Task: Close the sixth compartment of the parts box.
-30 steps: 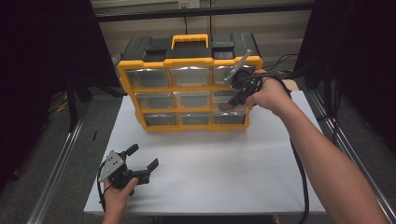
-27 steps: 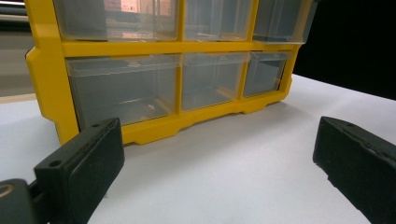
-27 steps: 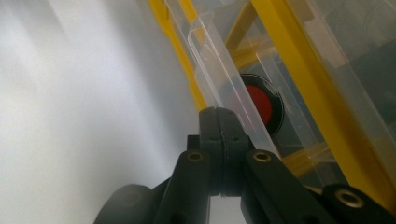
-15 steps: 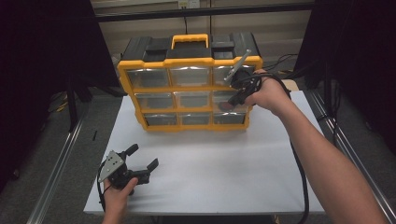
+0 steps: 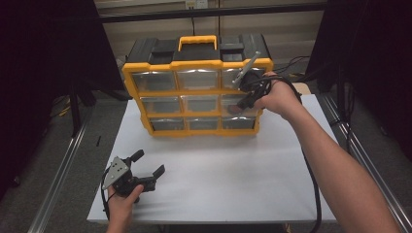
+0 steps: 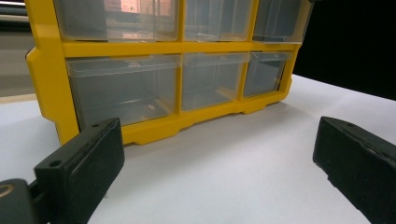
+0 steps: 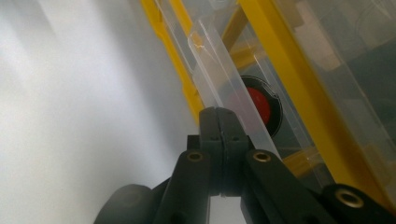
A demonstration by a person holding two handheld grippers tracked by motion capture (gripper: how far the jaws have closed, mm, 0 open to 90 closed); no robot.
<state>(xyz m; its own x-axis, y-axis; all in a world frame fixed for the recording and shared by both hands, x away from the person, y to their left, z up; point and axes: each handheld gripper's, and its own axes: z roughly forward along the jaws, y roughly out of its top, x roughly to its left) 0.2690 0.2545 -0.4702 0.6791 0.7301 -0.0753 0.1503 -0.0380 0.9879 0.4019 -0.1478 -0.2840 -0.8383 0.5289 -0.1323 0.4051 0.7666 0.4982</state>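
Fingers [image 7: 219, 135] of the right gripper [image 5: 243, 102] are pinched on a drawer [image 7: 224, 79] lip, the left gripper [image 5: 145, 170] is spread; the drawer could be pulled out entirely.

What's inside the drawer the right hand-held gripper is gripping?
Through the clear drawer front pinched by the right hand-held gripper, a round red and black object shows. The yellow frame and glare hide the rest of the drawer's inside.

Your white table [image 5: 233, 184] carries one thing: the yellow drawer organizer [image 5: 197, 65], standing upright toward the far edge. Left hand [image 5: 121, 204] rests at the near-left corner.
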